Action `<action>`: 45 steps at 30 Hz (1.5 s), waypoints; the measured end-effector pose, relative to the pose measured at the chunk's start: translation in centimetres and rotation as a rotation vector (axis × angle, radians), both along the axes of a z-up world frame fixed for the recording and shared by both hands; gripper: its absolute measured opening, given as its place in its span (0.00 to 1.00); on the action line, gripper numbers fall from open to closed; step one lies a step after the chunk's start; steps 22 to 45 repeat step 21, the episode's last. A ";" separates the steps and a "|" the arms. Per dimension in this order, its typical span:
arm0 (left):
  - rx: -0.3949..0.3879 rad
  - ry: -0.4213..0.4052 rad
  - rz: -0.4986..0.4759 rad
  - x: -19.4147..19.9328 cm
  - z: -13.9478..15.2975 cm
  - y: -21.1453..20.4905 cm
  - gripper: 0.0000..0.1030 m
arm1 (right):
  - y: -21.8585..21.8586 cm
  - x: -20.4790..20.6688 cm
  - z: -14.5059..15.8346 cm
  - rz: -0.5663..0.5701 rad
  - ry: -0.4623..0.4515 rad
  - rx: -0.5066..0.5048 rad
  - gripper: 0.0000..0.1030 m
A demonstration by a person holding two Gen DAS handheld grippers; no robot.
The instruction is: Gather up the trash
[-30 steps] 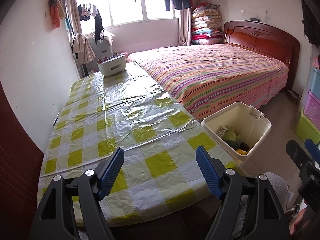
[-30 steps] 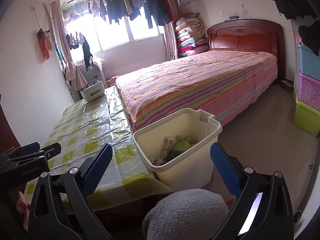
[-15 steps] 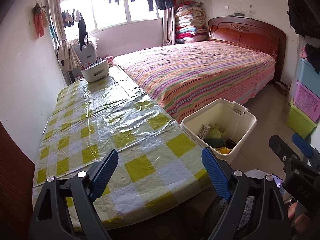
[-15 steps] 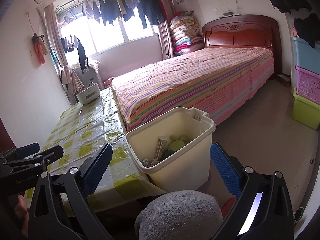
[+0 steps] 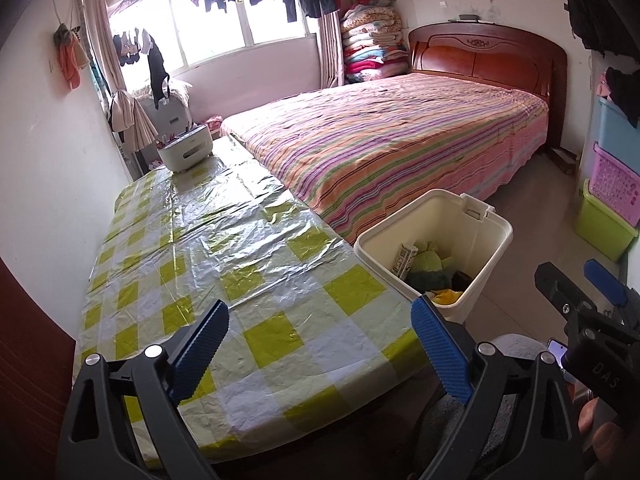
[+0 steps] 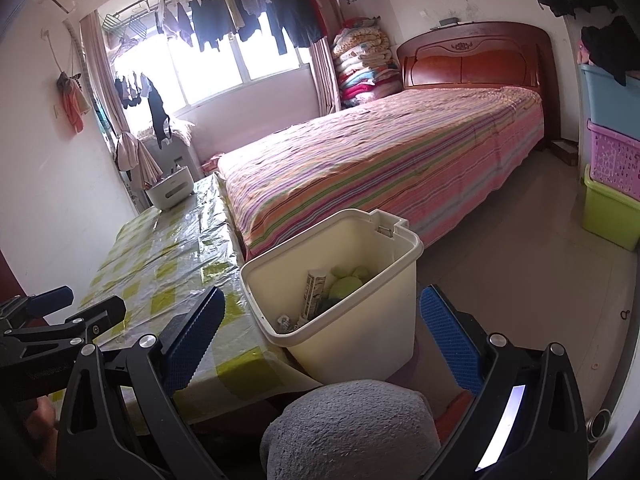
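Left gripper point(image 5: 320, 344) just spread wider, empty; right gripper point(image 6: 320, 336) spread, empty. Bin point(image 6: 360, 332) beside table point(image 5: 208, 240), bed point(image 5: 400, 140) behind.

Yellow-green and white checks on tablecloth point(image 5: 224, 264); cream bin point(image 6: 360, 320); pink, orange, purple stripes on bedspread point(image 5: 400, 140); reddish-brown headboard point(image 5: 480, 56); blue ribbed pads point(image 5: 198, 354).

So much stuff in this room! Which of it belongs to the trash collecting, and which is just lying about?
Belongs to the job:
- cream bin beside the table, trash inside
- left gripper, open, empty
- right gripper, open, empty

Just lying about:
- white caddy on the table
- striped bed
- stacked crates
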State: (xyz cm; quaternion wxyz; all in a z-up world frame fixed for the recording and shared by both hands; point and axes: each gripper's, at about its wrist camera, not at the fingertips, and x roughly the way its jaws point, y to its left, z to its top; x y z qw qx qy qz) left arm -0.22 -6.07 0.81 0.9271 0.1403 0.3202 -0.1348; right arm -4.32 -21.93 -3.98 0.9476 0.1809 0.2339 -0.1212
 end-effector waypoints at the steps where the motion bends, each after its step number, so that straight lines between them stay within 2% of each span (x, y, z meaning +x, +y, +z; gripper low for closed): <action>1: 0.006 -0.004 0.005 0.0 -0.1 0.0 0.87 | 0.0 0.0 0.0 -0.001 -0.001 -0.001 0.94; 13: 0.054 0.033 0.016 0.5 -1.3 -0.5 0.87 | 0.3 0.2 0.0 0.011 0.006 -0.001 0.94; 20: 0.044 0.058 0.006 0.6 -1.5 -0.3 0.87 | 0.5 0.3 0.2 0.018 0.006 -0.009 0.94; 45: 0.041 0.058 0.006 0.6 -1.5 -0.3 0.87 | 0.5 0.3 0.2 0.019 0.006 -0.010 0.94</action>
